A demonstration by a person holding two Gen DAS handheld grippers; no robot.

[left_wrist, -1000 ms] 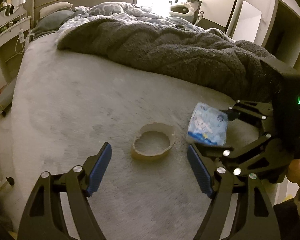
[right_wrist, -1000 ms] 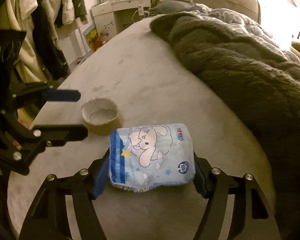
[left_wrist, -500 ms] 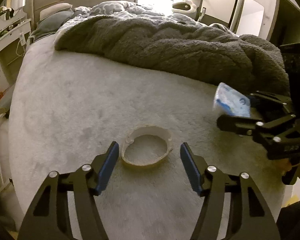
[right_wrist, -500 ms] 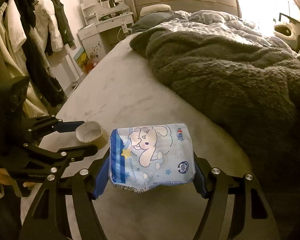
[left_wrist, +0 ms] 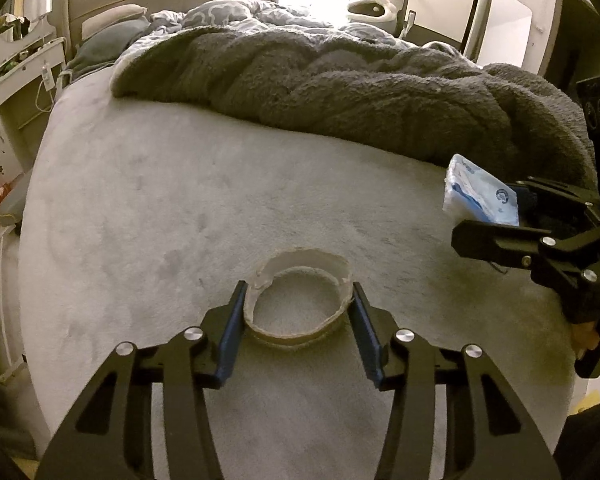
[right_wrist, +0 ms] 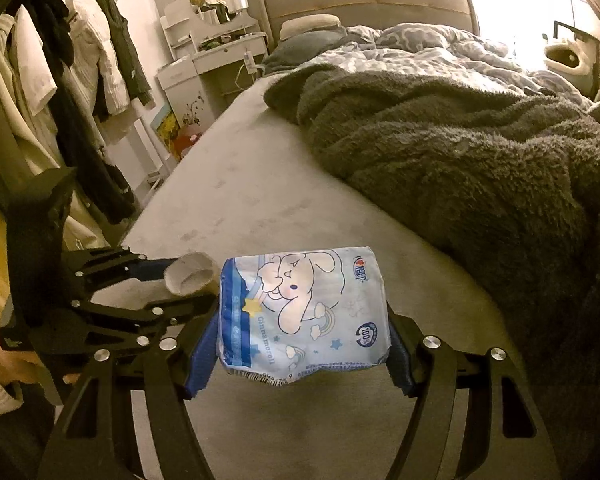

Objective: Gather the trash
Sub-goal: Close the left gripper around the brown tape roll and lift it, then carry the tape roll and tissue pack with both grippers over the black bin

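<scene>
Cardboard ring [left_wrist: 298, 300], torn along its rim, lies on the pale grey bedcover [left_wrist: 160, 200] with the left gripper [left_wrist: 298, 314] closed around it: both blue pads [left_wrist: 232, 330] press its outer sides, one on each flank. In the right wrist view the same ring [right_wrist: 190, 279] sits between the left tool's black fingers. The right gripper [right_wrist: 300, 354] is clamped on a light-blue tissue packet [right_wrist: 302, 308] (printed with a white cartoon puppy), squeezing it at both side edges and carrying it above the cover; in the left view the packet [left_wrist: 480, 196] hangs just in front of the dark fleece blanket [left_wrist: 360, 92]. Clothes [right_wrist: 60, 80] hang at the left.
</scene>
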